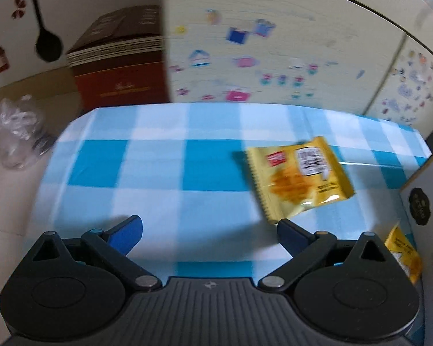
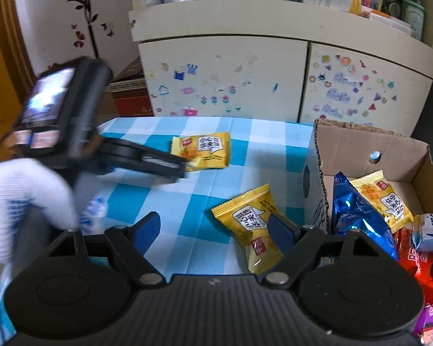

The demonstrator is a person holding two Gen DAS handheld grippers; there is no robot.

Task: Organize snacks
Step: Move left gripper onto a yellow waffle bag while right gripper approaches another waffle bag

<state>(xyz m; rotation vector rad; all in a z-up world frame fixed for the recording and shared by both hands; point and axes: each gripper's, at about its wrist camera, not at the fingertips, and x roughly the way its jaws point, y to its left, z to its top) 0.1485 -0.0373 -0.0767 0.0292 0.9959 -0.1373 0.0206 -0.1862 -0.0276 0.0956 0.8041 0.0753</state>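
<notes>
The right claw [image 2: 213, 235] stands wide open and holds nothing. Just beyond it, a small yellow foil snack packet [image 2: 252, 225] lies flat on the blue-and-white checked tabletop [image 2: 170, 196], partly under the right finger [image 2: 280, 230] and right of the gap between the jaws. A second yellow foil packet [image 2: 202, 151] lies farther away; the left claw [image 1: 209, 230], also wide open and empty, points toward it, with the packet beyond and right of its gap. The open brown cardboard box [image 2: 401, 144] at the right already contains assorted packets.

Handling, as judged: each packet is light, soft and crinkly, with a slippery film and crushable contents. Grip across a crimped end seal or a thin edge, using moderate pressure.
</notes>
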